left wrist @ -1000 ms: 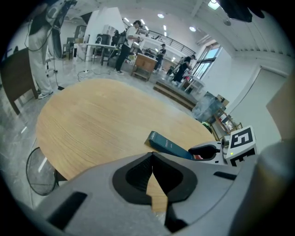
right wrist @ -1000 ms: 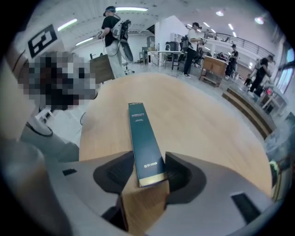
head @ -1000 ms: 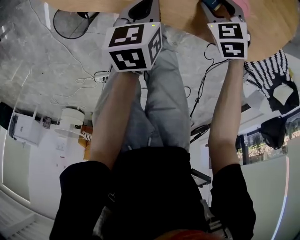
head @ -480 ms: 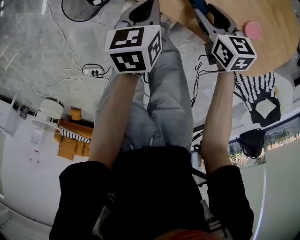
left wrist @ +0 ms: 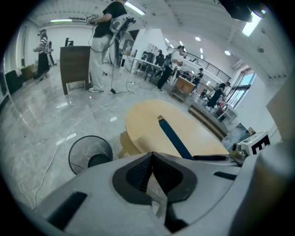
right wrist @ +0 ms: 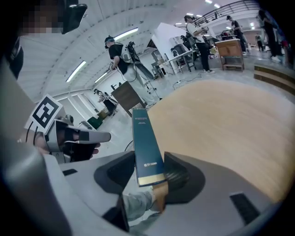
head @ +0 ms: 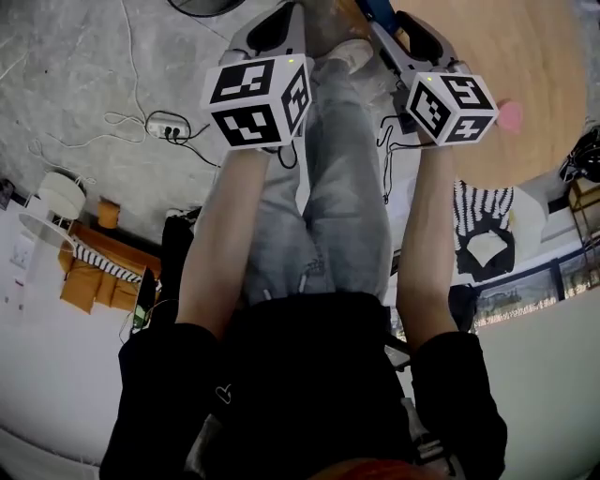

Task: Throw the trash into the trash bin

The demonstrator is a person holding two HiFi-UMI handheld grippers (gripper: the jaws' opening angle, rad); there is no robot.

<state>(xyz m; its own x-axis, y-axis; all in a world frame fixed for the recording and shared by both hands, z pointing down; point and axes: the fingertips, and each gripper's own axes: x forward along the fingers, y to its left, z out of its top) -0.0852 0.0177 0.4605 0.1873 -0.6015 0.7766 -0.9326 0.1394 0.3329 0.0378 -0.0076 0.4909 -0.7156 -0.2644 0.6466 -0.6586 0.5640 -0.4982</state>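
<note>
A long dark-blue box (right wrist: 146,147) sticks out forward from my right gripper (right wrist: 148,157), whose pads are shut on its lower end. In the left gripper view the same blue box (left wrist: 174,138) reaches over the round wooden table (left wrist: 143,122). A black mesh trash bin (left wrist: 90,154) stands on the grey floor left of the table, below and left of my left gripper (left wrist: 152,156). The left jaws are shut with nothing between them. In the head view both marker cubes sit side by side, and the blue box (head: 375,11) pokes out at the top edge.
A small pink object (head: 509,114) lies on the table (head: 525,56). A power strip (head: 169,128) with cables lies on the floor at the left. My grey-trousered legs (head: 328,187) stand between the arms. People (left wrist: 103,41) and a dark cabinet (left wrist: 76,67) stand far off.
Both grippers have swept sideways together, the right one rolling with the blue box still held. In the head view the table has slid to the right and the pink object has come into sight.
</note>
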